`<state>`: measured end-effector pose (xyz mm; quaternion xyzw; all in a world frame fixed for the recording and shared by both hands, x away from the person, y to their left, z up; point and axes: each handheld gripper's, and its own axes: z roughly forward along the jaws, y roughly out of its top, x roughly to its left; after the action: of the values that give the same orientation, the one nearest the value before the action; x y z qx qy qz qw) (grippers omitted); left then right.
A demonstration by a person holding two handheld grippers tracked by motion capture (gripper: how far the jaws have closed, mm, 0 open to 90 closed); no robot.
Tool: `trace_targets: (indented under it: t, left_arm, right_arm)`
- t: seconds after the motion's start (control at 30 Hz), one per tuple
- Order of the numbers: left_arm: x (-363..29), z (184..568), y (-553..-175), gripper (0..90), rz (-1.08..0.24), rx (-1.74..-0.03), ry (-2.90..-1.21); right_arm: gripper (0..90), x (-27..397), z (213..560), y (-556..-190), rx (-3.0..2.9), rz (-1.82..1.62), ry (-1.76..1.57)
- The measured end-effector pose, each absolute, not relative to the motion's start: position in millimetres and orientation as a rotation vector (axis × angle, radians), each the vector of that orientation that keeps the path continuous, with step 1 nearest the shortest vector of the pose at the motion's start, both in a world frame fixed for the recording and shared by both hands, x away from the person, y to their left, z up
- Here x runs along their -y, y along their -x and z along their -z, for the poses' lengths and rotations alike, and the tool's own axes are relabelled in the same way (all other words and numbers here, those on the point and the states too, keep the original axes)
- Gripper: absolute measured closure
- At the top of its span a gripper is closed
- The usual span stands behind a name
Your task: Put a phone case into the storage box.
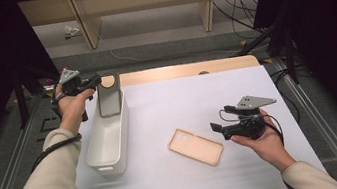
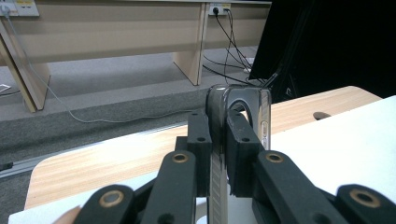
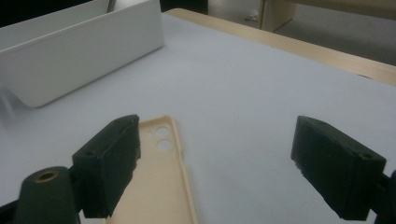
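My left gripper is shut on a dark grey phone case with a round cutout at its top. It holds the case upright over the far end of the white bin. In the left gripper view the pads clamp the case edge-on, and the gripper points toward the table's far edge. A beige phone case lies flat, inner side up, on the white mat. My right gripper hovers open just right of it. In the right gripper view the beige case lies by the left jaw of the gripper.
The long white bin stands along the mat's left side, and its visible inside is bare. A wooden table edge runs behind the mat. Wooden bench legs and cables sit on the floor beyond.
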<state>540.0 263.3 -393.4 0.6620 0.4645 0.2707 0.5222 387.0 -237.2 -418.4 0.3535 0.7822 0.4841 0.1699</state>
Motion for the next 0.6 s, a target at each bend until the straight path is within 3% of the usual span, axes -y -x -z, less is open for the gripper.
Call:
trace_targets:
  t: [0.6]
  left_arm:
    - [-266.7,401.4,-542.3,79.2,-0.64,-1.141,-1.611]
  right_arm:
    - [16.5,237.1,418.1,-386.8,-2.225,-1.375,-1.005]
